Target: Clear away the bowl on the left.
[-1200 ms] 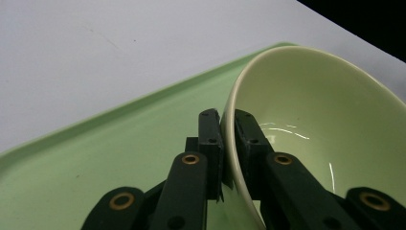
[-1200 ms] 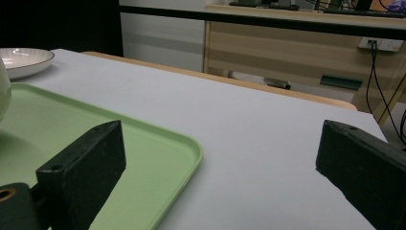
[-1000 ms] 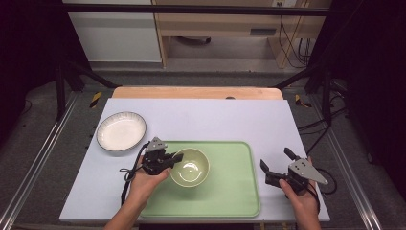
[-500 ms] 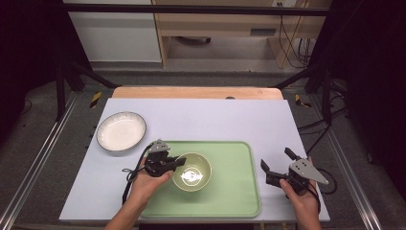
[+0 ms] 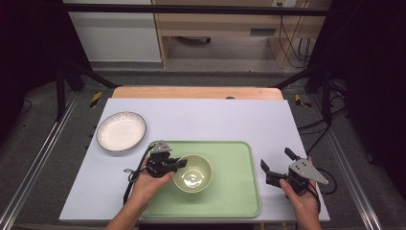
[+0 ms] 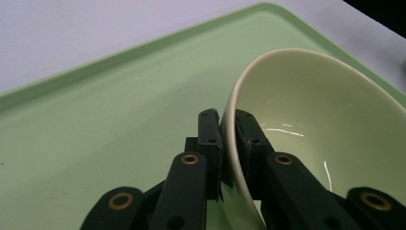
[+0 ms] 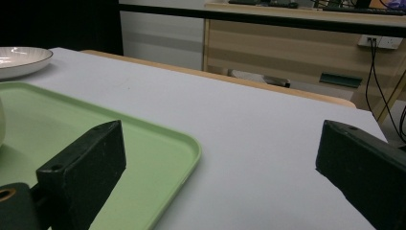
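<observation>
A pale green bowl sits on the left half of the green tray. My left gripper is shut on the bowl's left rim. In the left gripper view the two black jaws pinch the thin rim, one pad inside the bowl and one outside, above the tray floor. The bowl looks tilted in that view. My right gripper hovers open just right of the tray, with nothing between its fingers. In the right gripper view its jaws stand wide apart over the tray's corner and the white tabletop.
A white plate with a dark rim lies on the table at the left, beyond the tray; it also shows far left in the right gripper view. The tray's right half is bare. A wooden strip edges the table's far side.
</observation>
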A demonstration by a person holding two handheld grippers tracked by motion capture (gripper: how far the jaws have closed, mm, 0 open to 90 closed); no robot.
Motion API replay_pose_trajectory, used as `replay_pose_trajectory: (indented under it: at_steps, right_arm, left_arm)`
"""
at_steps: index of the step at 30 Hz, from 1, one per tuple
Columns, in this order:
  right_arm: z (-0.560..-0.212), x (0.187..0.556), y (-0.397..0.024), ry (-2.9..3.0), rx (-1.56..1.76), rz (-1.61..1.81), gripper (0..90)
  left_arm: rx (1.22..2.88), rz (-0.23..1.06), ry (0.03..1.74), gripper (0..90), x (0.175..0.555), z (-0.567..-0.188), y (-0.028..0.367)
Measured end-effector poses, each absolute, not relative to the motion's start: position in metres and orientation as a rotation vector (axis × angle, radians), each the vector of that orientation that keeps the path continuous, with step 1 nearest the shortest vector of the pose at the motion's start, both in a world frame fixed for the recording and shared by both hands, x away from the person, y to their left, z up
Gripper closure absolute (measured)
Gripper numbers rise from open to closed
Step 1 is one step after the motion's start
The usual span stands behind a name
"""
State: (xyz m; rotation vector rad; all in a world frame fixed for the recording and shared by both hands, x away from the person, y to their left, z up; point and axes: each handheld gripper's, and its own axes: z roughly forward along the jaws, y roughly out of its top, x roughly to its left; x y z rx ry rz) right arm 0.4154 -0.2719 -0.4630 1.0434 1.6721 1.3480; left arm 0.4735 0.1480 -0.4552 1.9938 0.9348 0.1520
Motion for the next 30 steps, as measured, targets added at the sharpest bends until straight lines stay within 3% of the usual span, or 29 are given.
replay_pose_trajectory:
  at_steps: [30]
  right_arm:
    - [-0.464,0.4158,-0.2692,1.682,1.045,1.346,3.5]
  left_arm:
    - [1.99,0.106,0.966,82.7,0.4775,-0.4596,0.1498]
